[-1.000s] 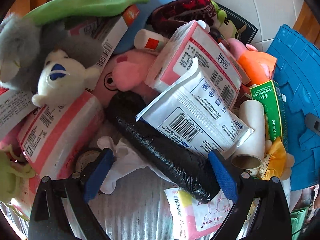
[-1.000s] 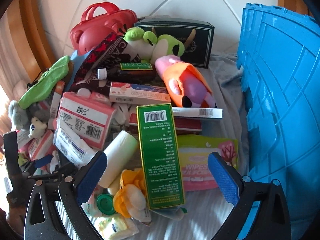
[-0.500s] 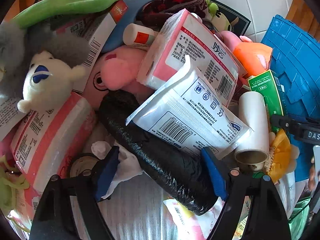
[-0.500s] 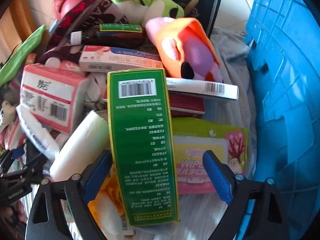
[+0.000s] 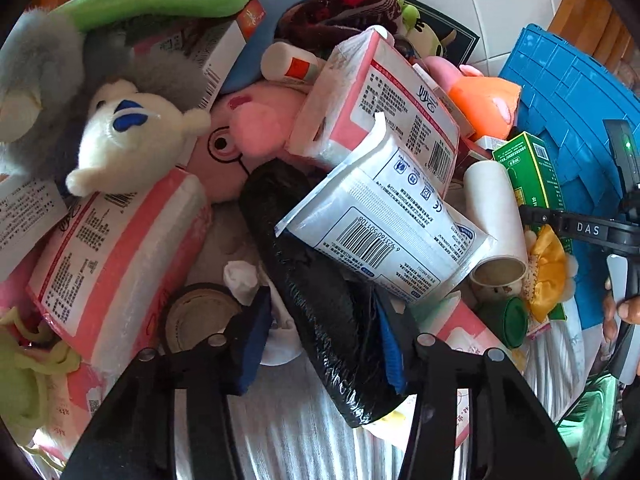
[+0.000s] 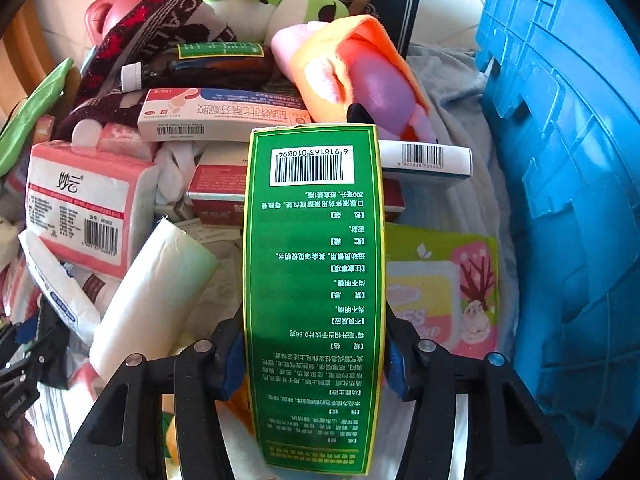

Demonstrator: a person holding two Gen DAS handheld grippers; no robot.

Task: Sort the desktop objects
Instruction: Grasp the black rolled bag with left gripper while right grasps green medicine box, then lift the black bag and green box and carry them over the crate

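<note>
A black roll of plastic bags (image 5: 320, 292) is seen lying slantwise on the grey striped cloth (image 5: 288, 420), its upper end tucked under a white sealed pack with a barcode (image 5: 384, 220), its lower end pointing toward the cloth's near edge. A tall green carton (image 6: 316, 292) with white print and a barcode is laid lengthwise atop the heap, beside the blue crate (image 6: 568, 160), its barcode end farthest away.

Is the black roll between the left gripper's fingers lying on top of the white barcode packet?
No: the white barcode packet lies over the black roll, which passes beneath it.
</note>
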